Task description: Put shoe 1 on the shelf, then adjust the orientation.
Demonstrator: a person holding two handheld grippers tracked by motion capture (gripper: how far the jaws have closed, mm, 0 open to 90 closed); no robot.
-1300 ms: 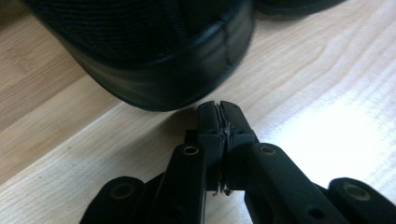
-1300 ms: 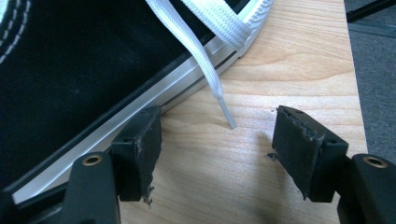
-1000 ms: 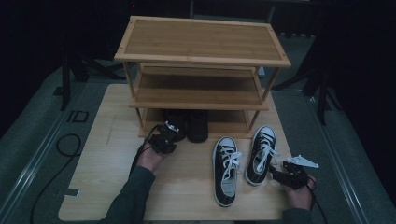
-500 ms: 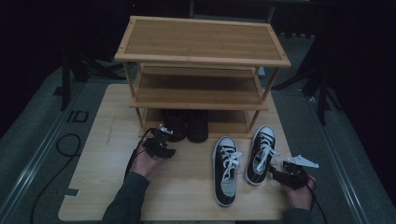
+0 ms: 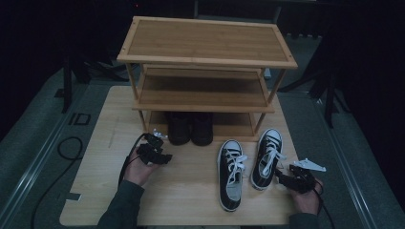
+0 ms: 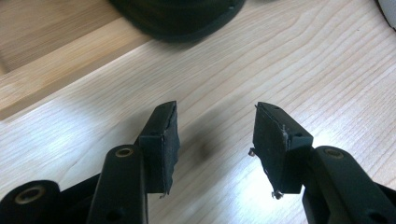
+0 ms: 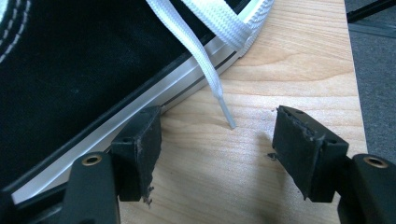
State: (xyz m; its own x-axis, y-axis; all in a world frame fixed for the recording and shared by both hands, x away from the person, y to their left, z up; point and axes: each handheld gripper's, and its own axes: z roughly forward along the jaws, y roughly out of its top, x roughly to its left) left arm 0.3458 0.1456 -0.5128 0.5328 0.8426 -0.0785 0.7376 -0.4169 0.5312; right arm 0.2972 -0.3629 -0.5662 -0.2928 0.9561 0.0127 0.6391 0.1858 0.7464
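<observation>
Two sneakers are lying nearest the right gripper (image 7: 217,156); the right sneaker (image 5: 267,157) is lying lengthwise just left of its spread, empty jaws.

From my remote station I see a pale wooden table (image 5: 191,191) on grey carpeted floor (image 5: 28,143). A three-tier bamboo rack (image 5: 205,43) stands at its far edge. The surrounding room lies in darkness.

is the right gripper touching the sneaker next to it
Cannot tell. In the right gripper view the right gripper is open, and one jaw overlaps the white sole edge of the sneaker, with no clear gap or contact.
</observation>
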